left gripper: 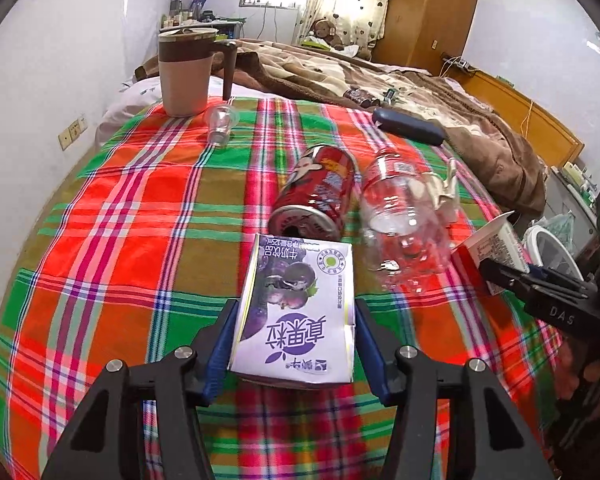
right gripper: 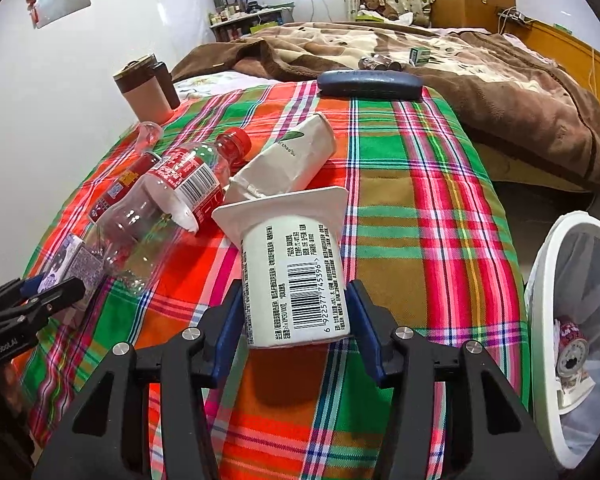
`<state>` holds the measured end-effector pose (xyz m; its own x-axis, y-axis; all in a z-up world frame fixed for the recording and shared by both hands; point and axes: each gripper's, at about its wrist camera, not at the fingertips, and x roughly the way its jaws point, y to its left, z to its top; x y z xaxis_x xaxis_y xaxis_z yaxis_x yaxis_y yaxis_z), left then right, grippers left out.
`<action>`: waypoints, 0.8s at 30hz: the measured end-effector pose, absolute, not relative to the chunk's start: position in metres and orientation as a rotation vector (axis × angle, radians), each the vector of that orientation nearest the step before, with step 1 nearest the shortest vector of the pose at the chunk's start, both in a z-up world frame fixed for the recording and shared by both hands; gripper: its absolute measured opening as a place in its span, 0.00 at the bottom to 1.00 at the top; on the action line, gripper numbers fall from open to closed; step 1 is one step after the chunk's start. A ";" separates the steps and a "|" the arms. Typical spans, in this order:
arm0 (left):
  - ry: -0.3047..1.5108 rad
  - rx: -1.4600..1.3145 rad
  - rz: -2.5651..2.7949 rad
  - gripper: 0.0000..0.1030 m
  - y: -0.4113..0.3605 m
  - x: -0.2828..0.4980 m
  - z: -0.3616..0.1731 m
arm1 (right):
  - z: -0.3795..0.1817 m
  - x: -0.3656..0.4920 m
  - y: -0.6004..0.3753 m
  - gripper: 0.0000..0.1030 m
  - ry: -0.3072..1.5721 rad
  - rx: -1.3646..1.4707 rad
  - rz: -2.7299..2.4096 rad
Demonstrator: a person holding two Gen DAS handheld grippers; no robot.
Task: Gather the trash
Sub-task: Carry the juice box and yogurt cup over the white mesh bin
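Both claws grip trash over the plaid cloth (left gripper: 132,208), a red, green and orange checked fabric spread across the bed. Left gripper (left gripper: 296,336) has its blue pads pressed against the two sides of a small purple-and-white milk drink carton (left gripper: 300,312), which lies lengthwise between the fingers with its printed face up; its far end points toward a red drink can (left gripper: 320,192) lying on its side just beyond, the opened top turned toward the claw. Just right of that can lies a clear plastic bottle with a red label (left gripper: 400,216), also on its side, and beyond the bottle sits a crumpled beige paper pouch (right gripper: 292,156). Farther off to the left of this claw stand a tan lidded mug with a brown handle (left gripper: 184,76) and a small clear glass cup (left gripper: 220,124); a dark blue oblong case (left gripper: 408,126) rests at the far edge of the cloth, against a brown blanket (left gripper: 480,128).

Right gripper (right gripper: 296,312) pinches a white plastic yogurt cup with a barcode label (right gripper: 296,280) by its sides, the wide square rim pointing away from the claw and the base toward the camera, raised off the cloth with a shadow under it. To the right of this claw, below the bed's edge, stands a white plastic waste bin with a clear liner (right gripper: 560,264), already holding another red can (right gripper: 572,352). Each claw shows at the edge of the other's view, the two near each other and apart.
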<state>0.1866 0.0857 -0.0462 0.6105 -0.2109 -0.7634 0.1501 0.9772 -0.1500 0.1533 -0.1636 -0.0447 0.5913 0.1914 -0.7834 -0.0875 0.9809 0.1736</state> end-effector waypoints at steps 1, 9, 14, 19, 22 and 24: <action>0.886 -0.075 -0.211 0.54 0.083 0.185 -0.044 | -0.044 0.152 -0.165 0.51 0.921 0.124 0.164; 0.858 -0.082 -0.231 0.54 0.068 0.172 -0.033 | -0.039 0.142 -0.172 0.50 0.898 0.140 0.155; 0.839 -0.080 -0.253 0.54 0.055 0.160 -0.024 | -0.036 0.135 -0.179 0.50 0.889 0.150 0.145; 0.827 -0.077 -0.280 0.54 0.037 0.152 -0.016 | -0.030 0.126 -0.188 0.50 0.868 0.167 0.134; 0.815 -0.068 -0.303 0.54 0.023 0.147 -0.010 | -0.027 0.120 -0.196 0.50 0.856 0.178 0.126; 0.804 -0.051 -0.309 0.54 0.013 0.144 -0.007 | -0.024 0.116 -0.201 0.50 0.848 0.178 0.113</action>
<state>0.1437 0.0133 -0.0074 0.6515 -0.2919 -0.7003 0.2531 0.9538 -0.1621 0.1162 -0.2007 -0.0243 0.6565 0.1698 -0.7350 -0.0284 0.9792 0.2009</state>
